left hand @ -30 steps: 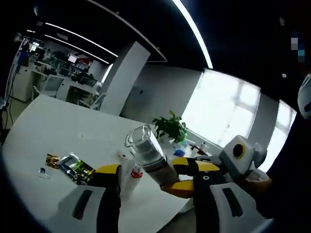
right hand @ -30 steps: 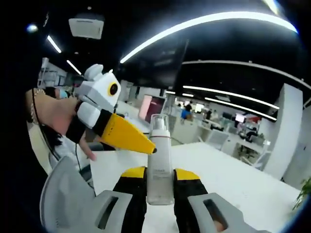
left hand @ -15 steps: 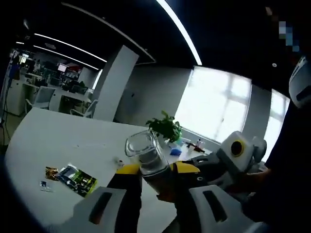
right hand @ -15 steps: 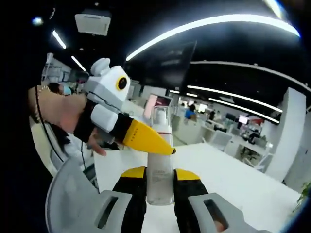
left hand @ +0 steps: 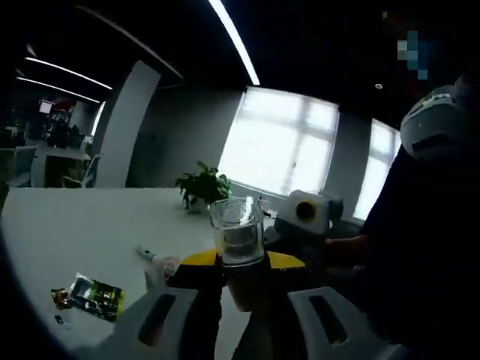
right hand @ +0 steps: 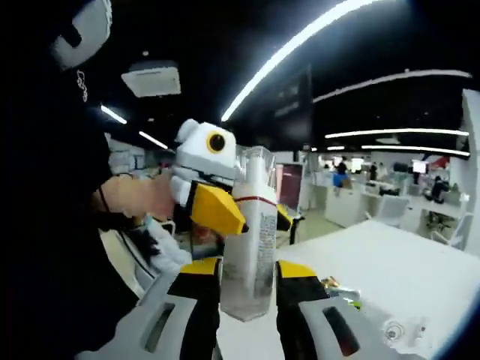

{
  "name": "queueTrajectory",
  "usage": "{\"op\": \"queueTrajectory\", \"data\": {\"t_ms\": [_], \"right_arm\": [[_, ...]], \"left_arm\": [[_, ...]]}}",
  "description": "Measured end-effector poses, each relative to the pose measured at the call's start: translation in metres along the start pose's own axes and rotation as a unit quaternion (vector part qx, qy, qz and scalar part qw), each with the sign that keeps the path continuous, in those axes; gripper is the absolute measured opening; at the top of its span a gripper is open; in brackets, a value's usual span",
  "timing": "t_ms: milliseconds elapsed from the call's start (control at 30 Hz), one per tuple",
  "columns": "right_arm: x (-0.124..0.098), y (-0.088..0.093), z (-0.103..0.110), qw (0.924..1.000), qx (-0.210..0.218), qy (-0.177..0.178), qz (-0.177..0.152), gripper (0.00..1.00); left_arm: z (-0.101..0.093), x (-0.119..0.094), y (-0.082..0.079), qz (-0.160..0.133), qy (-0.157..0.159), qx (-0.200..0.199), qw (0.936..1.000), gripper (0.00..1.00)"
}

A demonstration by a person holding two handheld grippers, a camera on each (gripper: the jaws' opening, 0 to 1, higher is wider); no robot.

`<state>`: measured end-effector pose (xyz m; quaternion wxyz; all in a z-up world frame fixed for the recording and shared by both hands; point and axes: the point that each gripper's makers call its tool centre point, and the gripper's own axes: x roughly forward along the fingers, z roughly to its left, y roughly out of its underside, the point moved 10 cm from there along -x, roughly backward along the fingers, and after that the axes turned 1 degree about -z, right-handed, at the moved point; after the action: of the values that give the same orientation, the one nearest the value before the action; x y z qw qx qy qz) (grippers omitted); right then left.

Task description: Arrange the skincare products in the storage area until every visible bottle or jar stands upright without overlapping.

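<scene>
A clear pump bottle (right hand: 251, 247) with a transparent cap and a thin red band is held in the air. My right gripper (right hand: 247, 271) is shut on its lower body. My left gripper (right hand: 259, 221) comes in from the left, its yellow jaws closed on the bottle just below the red band. In the left gripper view the same bottle (left hand: 238, 240) points its cap end up between the jaws of my left gripper (left hand: 238, 264). The right gripper's white body (left hand: 307, 214) sits just behind it, in a person's hand.
A white table (left hand: 75, 225) lies below, with a green printed sachet (left hand: 94, 294) and a small red-capped tube (left hand: 154, 259) lying flat. A potted plant (left hand: 201, 186) stands at its far edge. Small packets (right hand: 337, 289) lie on the table (right hand: 390, 262). The person's dark sleeve is close on the right.
My left gripper's jaws, wide apart a second ago, have come together on the bottle. Both hands have turned, so the room has swung in both views. The right gripper has kept its hold.
</scene>
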<state>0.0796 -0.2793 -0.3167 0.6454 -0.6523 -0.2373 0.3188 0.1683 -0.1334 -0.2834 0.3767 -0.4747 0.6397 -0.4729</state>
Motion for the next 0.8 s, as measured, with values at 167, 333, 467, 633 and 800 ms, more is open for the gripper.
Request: {"op": "queueTrajectory", "data": {"t_ms": [167,333,467,633,800], "right_arm": [[0.001,-0.004,0.001,0.9974,0.015,-0.070,0.002,0.26],[0.004,-0.009,0.007,0.9945,0.012,-0.103,0.017,0.28],[0.004,-0.009,0.012,0.9930,0.009,-0.115,0.024,0.17],[0.003,-0.010,0.013,0.9973,-0.008,-0.068,0.024,0.16],[0.000,-0.018,0.007,0.9999,-0.009,-0.011,0.005,0.14]], "left_arm": [[-0.011,0.005,-0.012,0.052,0.075,0.045,0.9948,0.16],[-0.018,0.013,-0.014,0.074,0.103,0.058,0.9902,0.16],[-0.016,0.015,-0.015,0.075,0.105,0.063,0.9897,0.15],[-0.013,0.015,-0.014,0.070,0.103,0.073,0.9895,0.15],[-0.005,0.014,-0.018,0.019,0.067,0.053,0.9962,0.16]]}}
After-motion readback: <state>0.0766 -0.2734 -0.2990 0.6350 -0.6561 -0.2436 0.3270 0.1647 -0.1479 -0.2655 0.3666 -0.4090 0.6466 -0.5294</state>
